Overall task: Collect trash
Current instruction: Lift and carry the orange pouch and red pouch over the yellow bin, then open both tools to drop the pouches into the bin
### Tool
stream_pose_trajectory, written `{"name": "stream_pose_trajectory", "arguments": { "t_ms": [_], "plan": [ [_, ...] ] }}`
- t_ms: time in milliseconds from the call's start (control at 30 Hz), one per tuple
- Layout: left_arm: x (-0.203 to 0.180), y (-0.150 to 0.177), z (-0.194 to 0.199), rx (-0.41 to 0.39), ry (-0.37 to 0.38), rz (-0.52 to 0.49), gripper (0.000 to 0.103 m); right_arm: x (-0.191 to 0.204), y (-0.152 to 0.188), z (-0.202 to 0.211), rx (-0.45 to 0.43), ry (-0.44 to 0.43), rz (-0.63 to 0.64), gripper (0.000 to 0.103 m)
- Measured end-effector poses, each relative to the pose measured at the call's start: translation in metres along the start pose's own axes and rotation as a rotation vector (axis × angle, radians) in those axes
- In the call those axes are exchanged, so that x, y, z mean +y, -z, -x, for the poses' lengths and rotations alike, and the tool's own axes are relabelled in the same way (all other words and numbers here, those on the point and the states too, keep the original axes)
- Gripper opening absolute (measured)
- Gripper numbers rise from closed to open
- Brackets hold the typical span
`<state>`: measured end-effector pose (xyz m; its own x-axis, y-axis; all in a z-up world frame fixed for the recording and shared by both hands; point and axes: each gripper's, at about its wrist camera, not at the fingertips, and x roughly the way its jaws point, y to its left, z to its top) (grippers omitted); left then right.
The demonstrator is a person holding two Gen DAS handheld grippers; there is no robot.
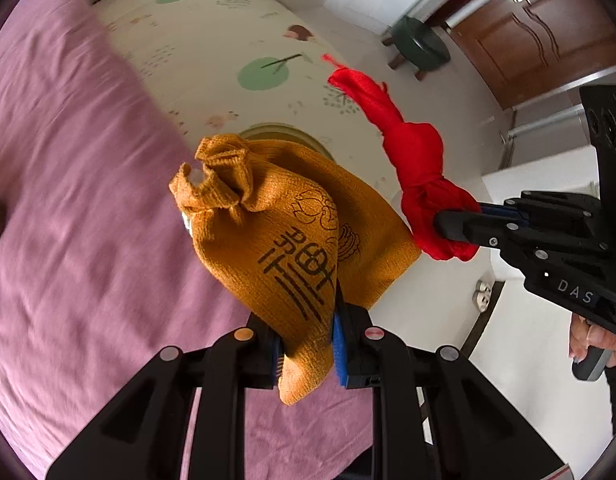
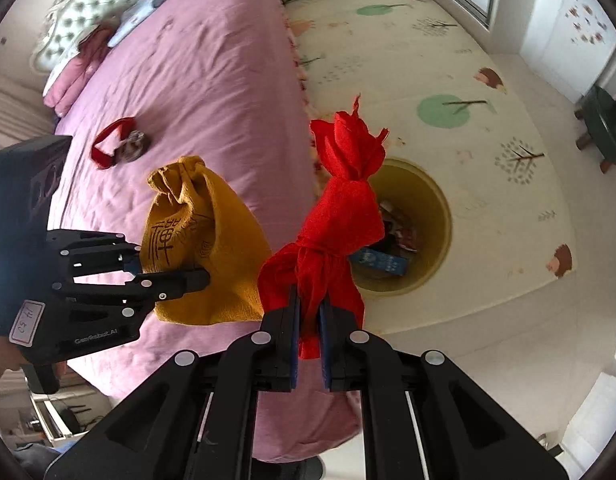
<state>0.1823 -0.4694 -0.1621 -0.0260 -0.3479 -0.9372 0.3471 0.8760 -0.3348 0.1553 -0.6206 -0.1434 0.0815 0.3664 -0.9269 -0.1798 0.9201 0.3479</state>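
Carrying both loads toward the bin [image 2: 408, 224] looks like the step in hand: the left gripper [image 1: 308, 344] is clamped on the lower corner of a mustard pouch [image 1: 283, 232], and the right gripper [image 2: 308, 328] is pinched on the tail of a knotted red cloth [image 2: 336, 216]. Both hang in the air, the pouch over the pink bed [image 1: 67, 200], the cloth past the bed's edge and in front of the bin's near rim. To do this well, I would bring each gripper squarely over the yellow bin's mouth before letting go, the red cloth first since it is nearer, and lower the pouch a little so its floppy body does not catch the rim. The grip on the pouch is only at one corner, so a quick swing could make it slip. The right wrist view shows the bin whole, standing on the play mat [image 2: 488, 80] just beside the bed with some trash already inside, and a red band with a small object [image 2: 119, 146] left on the bed; in the left wrist view the pouch hides nearly all of the bin. The left view alone shows a door [image 1: 540, 36] beyond a green stool [image 1: 420, 44].
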Motion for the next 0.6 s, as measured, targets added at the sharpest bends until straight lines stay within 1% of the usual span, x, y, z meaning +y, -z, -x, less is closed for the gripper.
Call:
{"name": "stream_pose_trajectory", "arguments": {
  "t_ms": [133, 233, 333, 500, 533, 567, 600],
  "plan": [
    [-0.012, -0.023, -0.019, 0.029, -0.003, -0.045, 0.019, -0.025, -0.006, -0.004, 0.005, 0.012, -0.034, 0.008],
    [-0.015, -0.038, -0.029, 0.046, -0.002, -0.052, 0.019, -0.043, -0.011, -0.010, 0.009, 0.009, -0.064, 0.008],
    [-0.013, -0.052, -0.040, 0.063, 0.014, -0.045, 0.019, -0.053, -0.018, -0.015, 0.014, 0.010, -0.076, 0.008],
    [-0.013, -0.072, -0.054, 0.083, 0.013, -0.061, 0.020, -0.065, -0.028, -0.021, 0.015, 0.009, -0.084, 0.009],
    [-0.013, -0.074, -0.054, 0.084, 0.019, -0.061, 0.021, -0.066, -0.030, -0.022, 0.014, 0.009, -0.085, 0.010],
    [-0.012, -0.077, -0.055, 0.088, 0.021, -0.063, 0.024, -0.067, -0.032, -0.022, 0.011, 0.008, -0.087, 0.011],
    [-0.012, -0.077, -0.054, 0.089, 0.013, -0.062, 0.025, -0.069, -0.034, -0.021, 0.007, 0.006, -0.091, 0.015]
  ]
}}
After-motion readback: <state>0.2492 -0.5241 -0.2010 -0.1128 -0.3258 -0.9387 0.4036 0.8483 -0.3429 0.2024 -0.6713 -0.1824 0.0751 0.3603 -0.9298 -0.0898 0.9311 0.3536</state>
